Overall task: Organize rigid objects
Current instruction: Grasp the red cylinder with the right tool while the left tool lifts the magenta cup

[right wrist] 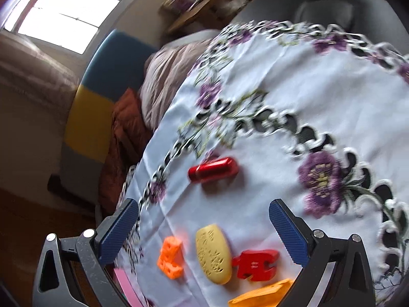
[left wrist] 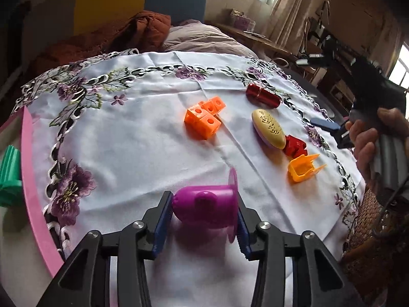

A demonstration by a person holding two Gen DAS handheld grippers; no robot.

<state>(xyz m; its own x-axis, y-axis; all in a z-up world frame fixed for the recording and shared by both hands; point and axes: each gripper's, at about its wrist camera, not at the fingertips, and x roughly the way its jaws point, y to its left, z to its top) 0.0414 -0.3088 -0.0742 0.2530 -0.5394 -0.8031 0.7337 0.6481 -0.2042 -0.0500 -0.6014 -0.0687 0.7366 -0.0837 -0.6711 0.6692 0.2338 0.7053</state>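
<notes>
My left gripper (left wrist: pixel 203 211) is shut on a purple plastic piece with a round flange (left wrist: pixel 207 202), one pad on each end, low over the white embroidered tablecloth (left wrist: pixel 143 133). Farther out on the cloth lie an orange cube cluster (left wrist: pixel 204 115), a red cylinder (left wrist: pixel 263 93), a yellow oval piece (left wrist: pixel 268 128), a red notched piece (left wrist: pixel 295 145) and an orange clip (left wrist: pixel 303 170). My right gripper (right wrist: pixel 203 204) hangs open above the cloth with nothing between its fingers. Just beneath it lie the yellow oval (right wrist: pixel 213 253), red piece (right wrist: pixel 255 263) and cube cluster (right wrist: pixel 170 261); the red cylinder (right wrist: pixel 213 170) is beyond.
A pink table rim (left wrist: pixel 30 179) shows at the left with a green ribbed object (left wrist: pixel 10 176) beside it. A person's hand (left wrist: pixel 370 140) holds the right gripper (left wrist: pixel 332 130) at the table's right edge. Bedding and a chair stand beyond the far edge.
</notes>
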